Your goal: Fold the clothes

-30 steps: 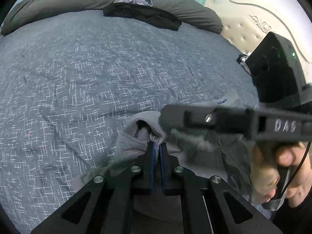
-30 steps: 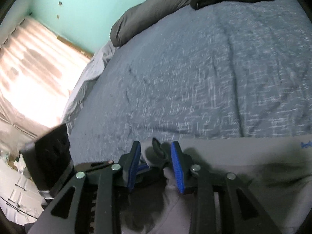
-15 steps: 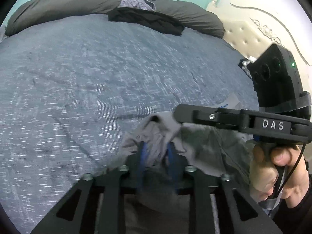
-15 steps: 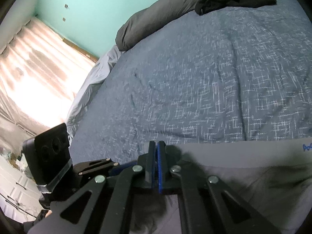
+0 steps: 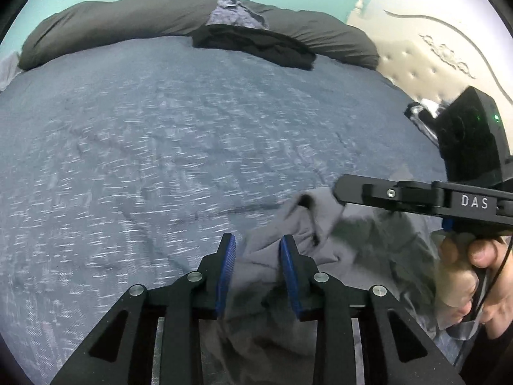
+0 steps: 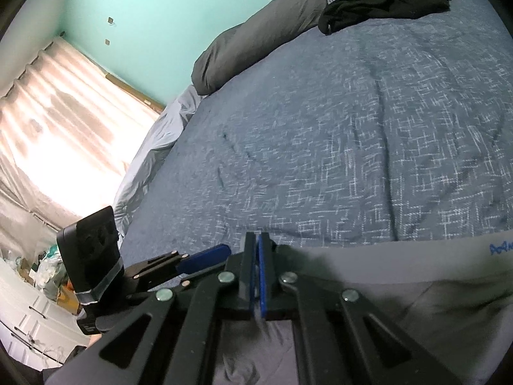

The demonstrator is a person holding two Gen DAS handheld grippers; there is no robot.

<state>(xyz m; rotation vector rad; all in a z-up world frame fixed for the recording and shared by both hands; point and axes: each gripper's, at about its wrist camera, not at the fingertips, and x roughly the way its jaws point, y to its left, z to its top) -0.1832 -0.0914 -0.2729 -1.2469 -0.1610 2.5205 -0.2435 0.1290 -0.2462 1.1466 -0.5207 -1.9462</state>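
Left wrist view: left claw [image 5: 257, 247] parted, having just been opening, blue pads standing clear of the grey garment [image 5: 323, 256] bunched between and beyond them on the bed [image 5: 160, 144]. Right claw [image 5: 336, 189] reaching in from the right side, tip clamped on a raised fold of that same garment, just ahead of the left claw and a little to its right. Rest of the cloth trailing right and toward the camera.

Right wrist view: right claw [image 6: 256, 243] pinched tight, fabric apparently caught between the pads. Grey garment [image 6: 400, 276] spread along the bed's near edge, long axis running off to the right. Left claw [image 6: 205, 256] just beside, on the left, blue pad showing.

Judgement: right claw nearer and already gripping; left claw free, needing a fresh hold further along the edge.
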